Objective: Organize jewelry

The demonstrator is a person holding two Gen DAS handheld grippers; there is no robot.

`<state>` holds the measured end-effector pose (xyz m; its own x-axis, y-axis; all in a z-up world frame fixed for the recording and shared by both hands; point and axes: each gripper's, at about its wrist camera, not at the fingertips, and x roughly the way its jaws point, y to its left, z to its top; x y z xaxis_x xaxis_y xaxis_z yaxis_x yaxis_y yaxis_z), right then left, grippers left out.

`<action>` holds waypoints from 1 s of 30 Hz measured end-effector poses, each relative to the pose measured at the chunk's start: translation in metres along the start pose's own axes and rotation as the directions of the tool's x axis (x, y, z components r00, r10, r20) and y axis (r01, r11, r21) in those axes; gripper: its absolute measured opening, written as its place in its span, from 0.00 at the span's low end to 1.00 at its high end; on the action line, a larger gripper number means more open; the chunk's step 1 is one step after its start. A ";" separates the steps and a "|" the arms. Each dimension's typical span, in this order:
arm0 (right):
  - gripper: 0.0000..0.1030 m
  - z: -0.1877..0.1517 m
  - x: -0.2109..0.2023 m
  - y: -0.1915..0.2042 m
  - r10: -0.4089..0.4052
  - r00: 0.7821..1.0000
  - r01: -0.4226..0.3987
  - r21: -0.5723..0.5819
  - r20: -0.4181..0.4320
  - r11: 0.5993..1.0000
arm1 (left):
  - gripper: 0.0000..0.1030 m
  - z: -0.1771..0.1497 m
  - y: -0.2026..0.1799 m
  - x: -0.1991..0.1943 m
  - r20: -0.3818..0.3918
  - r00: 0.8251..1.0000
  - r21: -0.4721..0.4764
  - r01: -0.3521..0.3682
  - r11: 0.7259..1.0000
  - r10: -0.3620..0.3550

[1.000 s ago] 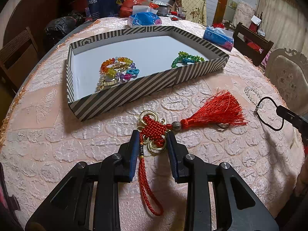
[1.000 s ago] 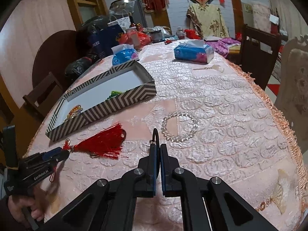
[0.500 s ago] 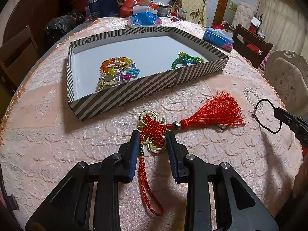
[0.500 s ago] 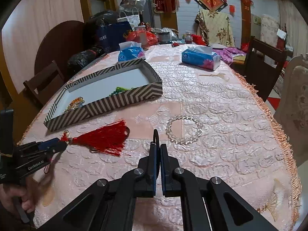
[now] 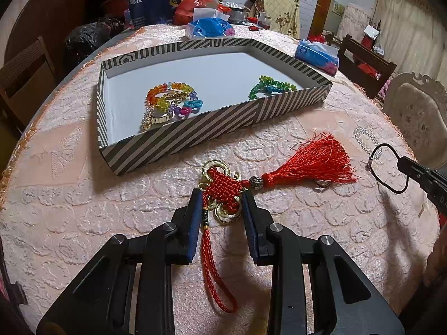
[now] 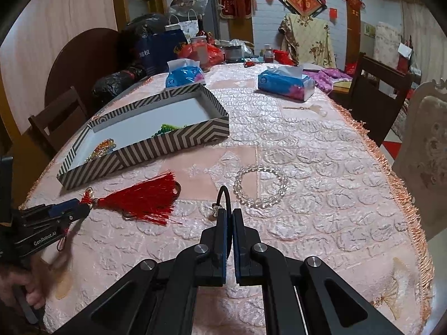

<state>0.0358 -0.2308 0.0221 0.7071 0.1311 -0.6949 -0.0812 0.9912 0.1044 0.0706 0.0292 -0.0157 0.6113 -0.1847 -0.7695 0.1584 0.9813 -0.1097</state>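
The left tongs (image 5: 222, 198) clamp the woven knot of a red knotted-cord ornament with gold rings and a silk tassel (image 5: 223, 188), the tassel fanning rightward on the pink embossed worktop (image 5: 83, 209). Beyond them sits a black-and-white striped cardboard tray (image 5: 195, 131) holding bead bracelets. The right tongs (image 6: 228, 212) are pinched shut on a thin black cord loop (image 6: 225, 195); just past their tips lies a clear glass-bead bracelet (image 6: 261, 185).

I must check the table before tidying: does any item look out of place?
Yes: the clear bead bracelet lies loose on the pink tablecloth, outside the striped cardboard tray where other bracelets lie.
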 end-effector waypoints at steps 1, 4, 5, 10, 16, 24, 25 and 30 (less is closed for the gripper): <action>0.03 0.000 0.000 0.001 0.000 1.000 0.000 -0.001 0.000 1.000 | 0.26 0.000 0.000 0.000 0.000 1.000 0.001 -0.001 1.000 0.001; 0.03 0.000 0.000 0.003 0.003 1.000 -0.003 -0.011 -0.003 1.000 | 0.26 0.000 0.000 0.000 0.000 1.000 -0.001 0.001 1.000 -0.001; 0.03 0.000 0.000 0.003 0.006 1.000 -0.006 -0.014 -0.004 1.000 | 0.26 0.000 0.000 0.000 0.000 1.000 0.000 0.001 1.000 -0.001; 0.03 0.000 0.001 0.005 0.007 1.000 -0.007 -0.019 -0.009 1.000 | 0.26 0.000 0.000 0.000 0.000 1.000 0.000 0.001 1.000 -0.001; 0.03 -0.001 0.001 0.008 0.011 1.000 -0.011 -0.031 -0.011 0.999 | 0.26 0.000 0.000 0.000 0.000 1.000 0.000 0.000 1.000 0.000; 0.03 -0.001 0.003 0.006 0.010 1.000 -0.010 -0.023 -0.017 1.000 | 0.26 0.000 0.000 0.000 0.000 1.000 -0.001 0.001 1.000 -0.001; 0.03 -0.001 0.003 0.006 0.010 1.000 -0.010 -0.024 -0.018 1.000 | 0.26 0.000 0.001 0.000 0.000 1.000 -0.001 0.001 1.000 -0.001; 0.03 -0.002 0.003 0.011 0.015 1.000 -0.015 -0.045 -0.016 0.999 | 0.26 0.000 0.001 0.000 0.000 1.000 -0.002 0.002 1.000 -0.002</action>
<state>0.0356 -0.2194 0.0203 0.6942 0.1458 -0.7049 -0.1234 0.9889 0.0830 0.0707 0.0303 -0.0154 0.6107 -0.1867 -0.7695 0.1578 0.9810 -0.1128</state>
